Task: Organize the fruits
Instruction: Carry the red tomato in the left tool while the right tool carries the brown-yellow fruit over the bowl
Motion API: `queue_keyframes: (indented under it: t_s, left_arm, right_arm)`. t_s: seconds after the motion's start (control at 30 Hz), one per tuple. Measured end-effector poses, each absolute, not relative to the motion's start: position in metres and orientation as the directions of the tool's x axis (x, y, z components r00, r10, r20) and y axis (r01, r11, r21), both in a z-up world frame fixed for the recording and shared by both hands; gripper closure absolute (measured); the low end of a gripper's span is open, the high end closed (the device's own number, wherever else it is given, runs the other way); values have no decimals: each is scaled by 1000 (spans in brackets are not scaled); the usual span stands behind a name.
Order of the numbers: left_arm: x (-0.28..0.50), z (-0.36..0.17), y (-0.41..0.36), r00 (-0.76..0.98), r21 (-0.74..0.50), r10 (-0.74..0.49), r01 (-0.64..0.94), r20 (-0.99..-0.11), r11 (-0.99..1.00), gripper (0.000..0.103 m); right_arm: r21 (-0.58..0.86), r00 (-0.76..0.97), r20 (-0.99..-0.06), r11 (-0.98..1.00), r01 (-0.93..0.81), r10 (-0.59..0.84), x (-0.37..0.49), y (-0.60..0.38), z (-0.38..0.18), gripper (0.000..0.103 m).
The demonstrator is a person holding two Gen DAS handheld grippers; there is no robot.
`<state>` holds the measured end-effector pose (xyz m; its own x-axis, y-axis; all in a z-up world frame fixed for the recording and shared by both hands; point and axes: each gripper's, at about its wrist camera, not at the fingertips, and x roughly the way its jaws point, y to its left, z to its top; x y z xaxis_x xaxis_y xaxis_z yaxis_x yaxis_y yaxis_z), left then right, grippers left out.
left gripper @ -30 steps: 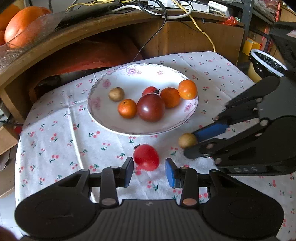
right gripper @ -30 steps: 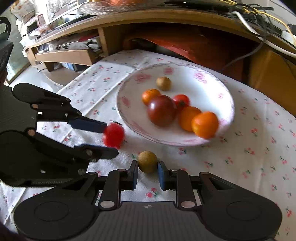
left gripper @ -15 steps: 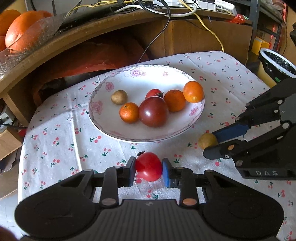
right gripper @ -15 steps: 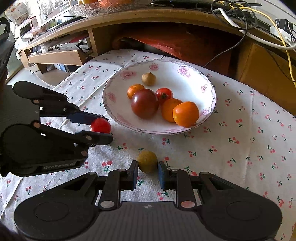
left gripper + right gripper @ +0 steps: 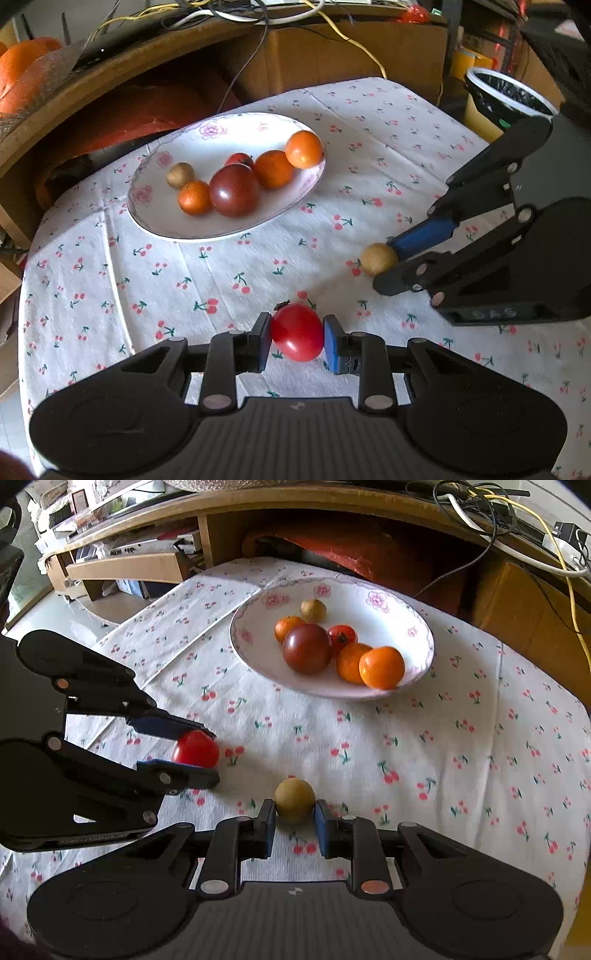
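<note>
My left gripper is shut on a red tomato, held just above the cherry-print cloth; the same tomato shows between the left fingers in the right wrist view. My right gripper is shut on a small tan round fruit, also visible as the tan fruit at the right in the left wrist view. The white floral plate, seen too as the plate, lies farther back and holds several fruits: oranges, a dark tomato, a small red tomato and a tan fruit.
The cloth-covered table has a low wooden shelf with cables right behind the plate. A bin with a black liner stands off the table's right side. Cardboard boxes and clutter lie at the left.
The left gripper closed on the red tomato and drew back from the plate with it. The right gripper, holding the tan fruit throughout, also pulled back from the plate.
</note>
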<state>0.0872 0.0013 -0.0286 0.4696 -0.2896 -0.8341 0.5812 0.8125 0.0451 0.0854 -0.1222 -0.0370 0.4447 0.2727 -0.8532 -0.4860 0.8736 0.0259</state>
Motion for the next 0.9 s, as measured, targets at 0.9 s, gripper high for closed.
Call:
queue_keyframes:
  t_s: [0.9]
  left_arm:
    - [84, -26, 2, 463, 30, -276, 552, -842, 833, 66]
  right_arm:
    - [36, 442, -852, 873, -487, 282, 87, -120, -36, 85]
